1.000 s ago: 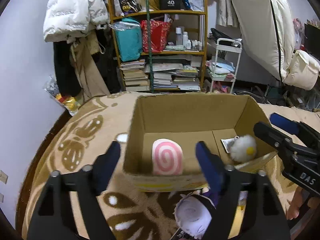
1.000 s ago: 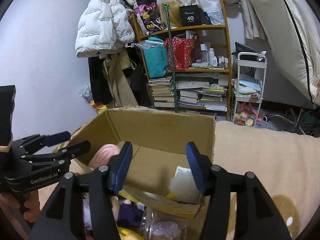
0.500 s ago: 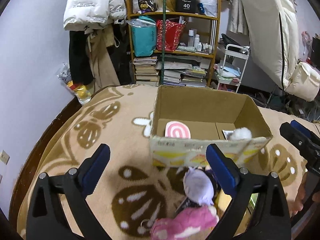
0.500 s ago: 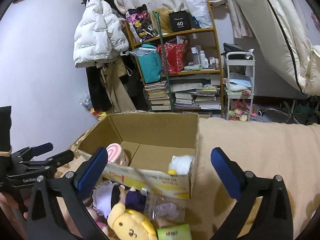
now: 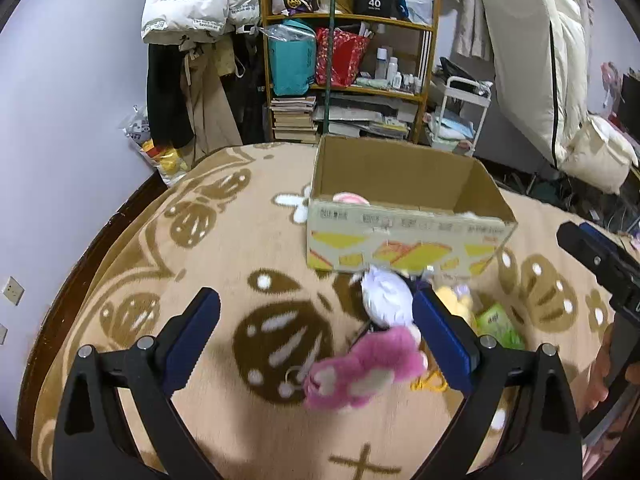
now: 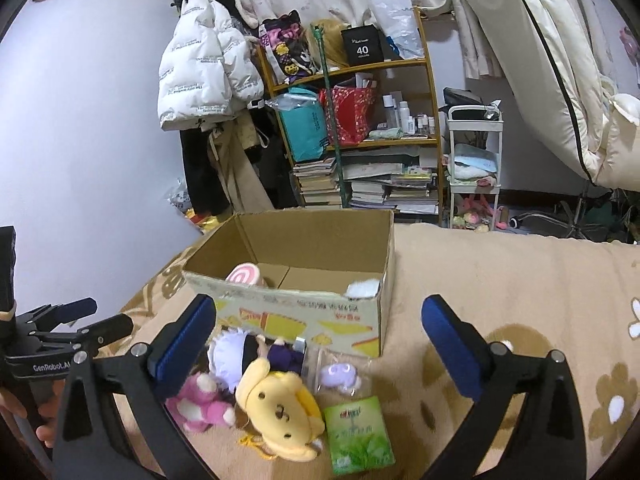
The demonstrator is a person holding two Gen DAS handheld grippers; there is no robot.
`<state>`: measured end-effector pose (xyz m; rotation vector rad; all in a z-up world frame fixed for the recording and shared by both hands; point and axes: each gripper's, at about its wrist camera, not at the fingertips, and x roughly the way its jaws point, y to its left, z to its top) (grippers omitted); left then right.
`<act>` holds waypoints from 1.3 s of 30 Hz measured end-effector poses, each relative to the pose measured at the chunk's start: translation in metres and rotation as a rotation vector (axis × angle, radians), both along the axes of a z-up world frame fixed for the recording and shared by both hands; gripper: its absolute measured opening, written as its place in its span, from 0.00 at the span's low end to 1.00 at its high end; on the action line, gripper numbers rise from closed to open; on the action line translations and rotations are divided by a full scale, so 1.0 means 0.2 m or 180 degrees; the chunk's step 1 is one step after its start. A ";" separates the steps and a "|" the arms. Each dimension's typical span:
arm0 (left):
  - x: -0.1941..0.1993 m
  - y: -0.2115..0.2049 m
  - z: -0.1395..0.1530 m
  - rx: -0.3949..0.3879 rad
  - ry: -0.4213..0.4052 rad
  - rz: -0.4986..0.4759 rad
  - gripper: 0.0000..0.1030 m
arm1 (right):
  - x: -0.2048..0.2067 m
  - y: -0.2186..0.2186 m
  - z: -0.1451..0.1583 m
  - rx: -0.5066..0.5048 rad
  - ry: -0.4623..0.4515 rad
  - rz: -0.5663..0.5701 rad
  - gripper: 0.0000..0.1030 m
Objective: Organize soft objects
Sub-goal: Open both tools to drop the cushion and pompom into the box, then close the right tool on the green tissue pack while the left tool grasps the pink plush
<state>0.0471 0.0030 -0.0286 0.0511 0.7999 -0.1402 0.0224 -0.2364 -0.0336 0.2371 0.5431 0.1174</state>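
Observation:
An open cardboard box (image 5: 404, 236) (image 6: 304, 312) stands on the patterned blanket. It holds a pink swirl plush (image 6: 242, 277) and a white fluffy ball (image 6: 363, 289). In front of it lie a pink bear plush (image 5: 362, 368) (image 6: 200, 402), a white-haired doll in purple (image 5: 386, 296) (image 6: 248, 354), a yellow dog plush (image 6: 280, 412), a small purple plush in a clear bag (image 6: 340, 374) and a green packet (image 6: 358, 434). My left gripper (image 5: 316, 338) is open above the pink bear. My right gripper (image 6: 320, 344) is open above the pile, empty.
The beige blanket (image 5: 224, 248) has brown flower prints. A cluttered bookshelf (image 6: 360, 120), hanging coats (image 6: 204, 80), a white cart (image 6: 474, 168) and a leaning mattress (image 6: 540, 60) stand behind the box.
Both grippers have pulled back from over the box and opened wider. The toy pile in front of the box has come into view.

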 end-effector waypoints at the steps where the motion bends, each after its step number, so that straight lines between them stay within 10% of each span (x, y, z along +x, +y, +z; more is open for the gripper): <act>1: -0.01 0.00 0.00 0.0002 0.0013 -0.0003 0.93 | -0.01 0.01 0.00 -0.0006 0.0021 0.0005 1.00; 39: 0.12 -0.18 -0.36 -0.0128 0.1071 -0.0234 0.93 | 0.13 -0.01 -0.40 0.0087 0.1351 -0.0169 0.94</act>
